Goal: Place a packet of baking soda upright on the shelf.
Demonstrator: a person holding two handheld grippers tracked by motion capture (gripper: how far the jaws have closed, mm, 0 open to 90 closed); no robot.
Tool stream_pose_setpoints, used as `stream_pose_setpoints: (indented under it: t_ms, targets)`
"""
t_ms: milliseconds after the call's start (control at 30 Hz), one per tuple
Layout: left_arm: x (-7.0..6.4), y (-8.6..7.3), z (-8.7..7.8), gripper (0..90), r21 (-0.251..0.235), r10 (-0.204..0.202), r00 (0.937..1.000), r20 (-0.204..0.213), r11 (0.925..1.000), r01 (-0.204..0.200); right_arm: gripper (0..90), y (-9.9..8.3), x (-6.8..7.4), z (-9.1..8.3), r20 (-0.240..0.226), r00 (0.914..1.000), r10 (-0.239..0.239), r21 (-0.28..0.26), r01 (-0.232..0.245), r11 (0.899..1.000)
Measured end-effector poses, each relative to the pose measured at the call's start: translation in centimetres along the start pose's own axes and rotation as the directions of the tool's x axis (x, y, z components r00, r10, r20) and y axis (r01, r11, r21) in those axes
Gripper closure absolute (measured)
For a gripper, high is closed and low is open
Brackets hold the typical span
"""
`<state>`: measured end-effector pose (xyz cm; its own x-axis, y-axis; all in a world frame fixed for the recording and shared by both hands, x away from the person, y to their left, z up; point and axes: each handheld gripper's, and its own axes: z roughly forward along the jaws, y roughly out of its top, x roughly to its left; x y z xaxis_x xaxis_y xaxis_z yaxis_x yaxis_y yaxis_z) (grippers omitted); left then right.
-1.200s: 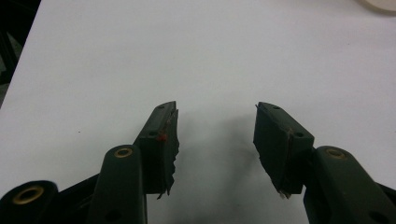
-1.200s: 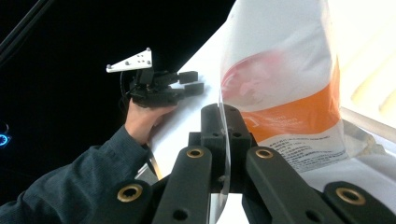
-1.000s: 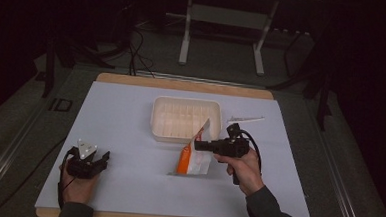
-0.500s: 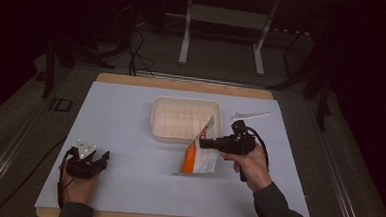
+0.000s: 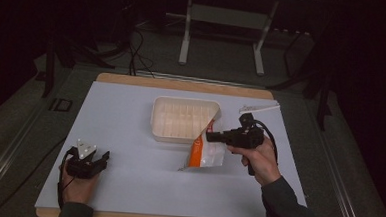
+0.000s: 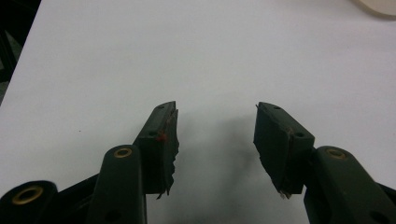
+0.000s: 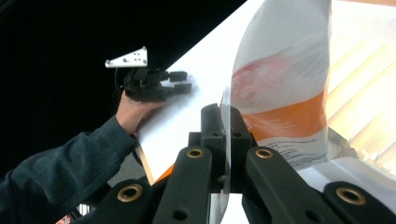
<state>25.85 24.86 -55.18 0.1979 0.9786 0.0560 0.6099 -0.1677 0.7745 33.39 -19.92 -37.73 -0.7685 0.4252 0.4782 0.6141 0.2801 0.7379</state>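
An orange and white plastic bag [image 5: 203, 150] hangs in front of the white tray [image 5: 156, 117], its lower end touching the table. My right gripper [image 5: 210, 136] is shut on the bag's upper edge; in the right gripper view the jaws pinch the thin bag [image 7: 285, 93] edge between them. My left gripper [image 5: 100, 159] rests near the table's front left corner, open. In the left gripper view its fingers [image 6: 161, 140] stand wide apart over bare white table, holding nothing. The right gripper view also shows the left gripper [image 7: 180, 81] far off in a hand.
The white ribbed tray stands mid-table on the white mat [image 5: 119, 134]. A small torn white strip [image 5: 258, 108] lies at the back right near the table's wooden edge. Dark floor, cables and a stand's legs [image 5: 187, 43] lie beyond the table.
My right gripper has carried the bag a little to the right and slightly up. The left gripper has hardly moved.
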Motion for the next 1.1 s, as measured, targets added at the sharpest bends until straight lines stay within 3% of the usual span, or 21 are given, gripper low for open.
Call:
stream_pose_setpoints:
  t_ms: [367,800,1100]
  targets:
    - [0.0,0.0,0.0,49.3,0.000,0.000,1.0000,-0.001,1.0000,0.000,90.0,1.5,-0.9,-1.7,0.031,0.9995,-0.010,-0.019,0.011,1.000]
    - [0.0,0.0,0.0,49.3,-0.001,-0.001,1.0000,0.000,1.0000,0.001,90.0,3.2,-1.7,-1.9,0.089,0.9955,-0.033,0.018,0.032,0.999]
    - [0.0,0.0,0.0,49.2,-0.002,-0.002,1.0000,0.001,1.0000,0.002,90.0,4.3,-3.0,-2.1,0.117,0.9931,-0.009,0.014,0.008,1.000]
